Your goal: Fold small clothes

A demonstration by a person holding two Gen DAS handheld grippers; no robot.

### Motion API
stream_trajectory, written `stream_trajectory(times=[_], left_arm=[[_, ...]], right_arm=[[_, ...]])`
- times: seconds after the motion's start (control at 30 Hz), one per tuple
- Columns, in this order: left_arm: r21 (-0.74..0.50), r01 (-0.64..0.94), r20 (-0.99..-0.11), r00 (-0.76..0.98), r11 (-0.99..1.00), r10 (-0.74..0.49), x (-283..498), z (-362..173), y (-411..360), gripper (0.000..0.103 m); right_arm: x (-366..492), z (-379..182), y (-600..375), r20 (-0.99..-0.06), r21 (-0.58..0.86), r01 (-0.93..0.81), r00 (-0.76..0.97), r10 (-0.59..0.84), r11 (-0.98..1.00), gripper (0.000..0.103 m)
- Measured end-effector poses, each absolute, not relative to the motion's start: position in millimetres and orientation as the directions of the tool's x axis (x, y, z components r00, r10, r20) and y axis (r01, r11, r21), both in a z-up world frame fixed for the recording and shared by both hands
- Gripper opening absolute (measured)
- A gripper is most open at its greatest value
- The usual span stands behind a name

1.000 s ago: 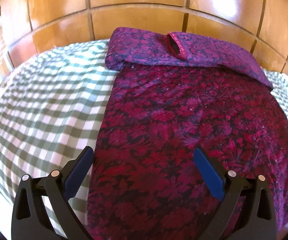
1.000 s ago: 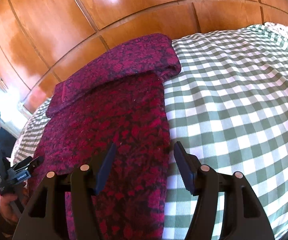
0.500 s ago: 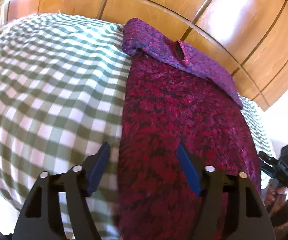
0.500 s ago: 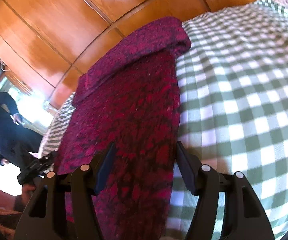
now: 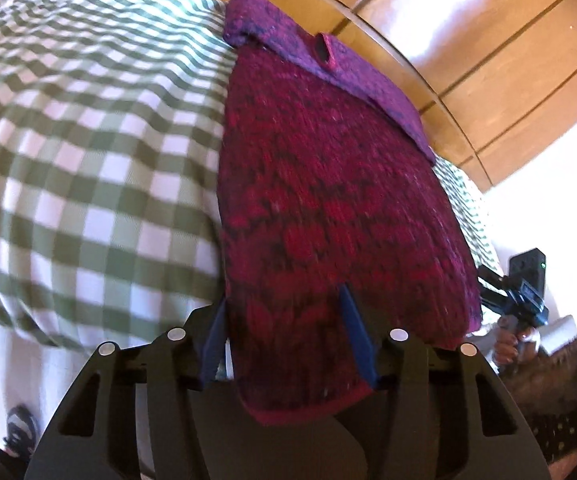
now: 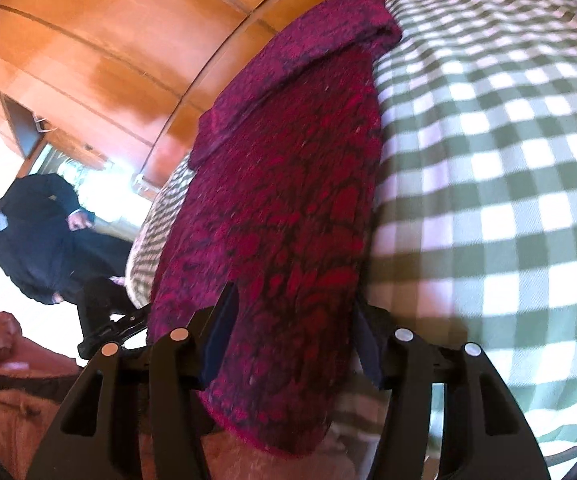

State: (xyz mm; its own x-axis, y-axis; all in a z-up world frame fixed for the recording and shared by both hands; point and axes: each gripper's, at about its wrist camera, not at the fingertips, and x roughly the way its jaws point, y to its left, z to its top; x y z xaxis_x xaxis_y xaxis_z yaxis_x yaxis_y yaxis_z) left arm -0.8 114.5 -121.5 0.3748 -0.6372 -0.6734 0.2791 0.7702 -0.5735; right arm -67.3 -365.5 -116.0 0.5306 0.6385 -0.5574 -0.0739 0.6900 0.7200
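Observation:
A magenta and red patterned knit garment [image 5: 328,184] lies lengthwise on a green and white checked cloth [image 5: 88,152], its far end folded over in a purple band [image 5: 352,68]. My left gripper [image 5: 284,324] is open, its blue pads straddling the near left corner of the hem, which hangs over the edge. In the right wrist view the same garment [image 6: 288,208] lies on the checked cloth [image 6: 488,180]. My right gripper [image 6: 292,328] is open, its pads on either side of the near right corner of the hem.
Polished wooden panelling [image 5: 468,40] stands behind the bed. A person in dark clothes [image 6: 36,232] stands at the left in the right wrist view. The other gripper [image 5: 524,288] shows at the right in the left wrist view.
Both grippers dropped to the near hem and moved forward around its corners. The jaws stayed open and the garment did not move.

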Motion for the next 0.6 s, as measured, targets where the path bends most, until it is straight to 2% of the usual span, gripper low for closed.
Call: stream_trajectory(times=[0.2,0.23,0.27,0.3,0.37,0.5,0.6], left_arm=[[-0.632,0.299,-0.636,0.328,0.715,-0.699,-2,-125,108,0.053],[-0.64,0.302,-0.63,0.32,0.706,-0.708,-2,-126,107,0.047],[-0.647,0.306,-0.63,0.303,0.699,-0.715,0,-127,103,0.041],[-0.642,0.307,-0.638,0.296,0.703,-0.711,1,-128,100,0.036],[-0.618,0.319,-0.655,0.298,0.719,-0.695,1,-126,94,0.024],[-0.594,0.336,-0.635,0.362,0.731,-0.683,0,-109,100,0.019],[-0.613,0.33,-0.584,0.421,0.717,-0.694,-1,-94,114,0.016]], right_arm=[[-73,-121,-355,-0.538,0.746,-0.112,0.479,0.694,0.656,0.054],[-73,-122,-354,-0.541,0.743,-0.106,0.485,0.687,0.661,0.045],[-72,-123,-354,-0.543,0.743,-0.097,0.489,0.682,0.662,0.028],[-71,-124,-354,-0.541,0.747,-0.095,0.488,0.685,0.658,0.025],[-68,-122,-351,-0.533,0.745,-0.109,0.497,0.685,0.659,0.022],[-71,-112,-361,-0.467,0.774,-0.134,0.538,0.701,0.619,0.019],[-72,-102,-368,-0.412,0.793,-0.16,0.571,0.711,0.588,0.018]])
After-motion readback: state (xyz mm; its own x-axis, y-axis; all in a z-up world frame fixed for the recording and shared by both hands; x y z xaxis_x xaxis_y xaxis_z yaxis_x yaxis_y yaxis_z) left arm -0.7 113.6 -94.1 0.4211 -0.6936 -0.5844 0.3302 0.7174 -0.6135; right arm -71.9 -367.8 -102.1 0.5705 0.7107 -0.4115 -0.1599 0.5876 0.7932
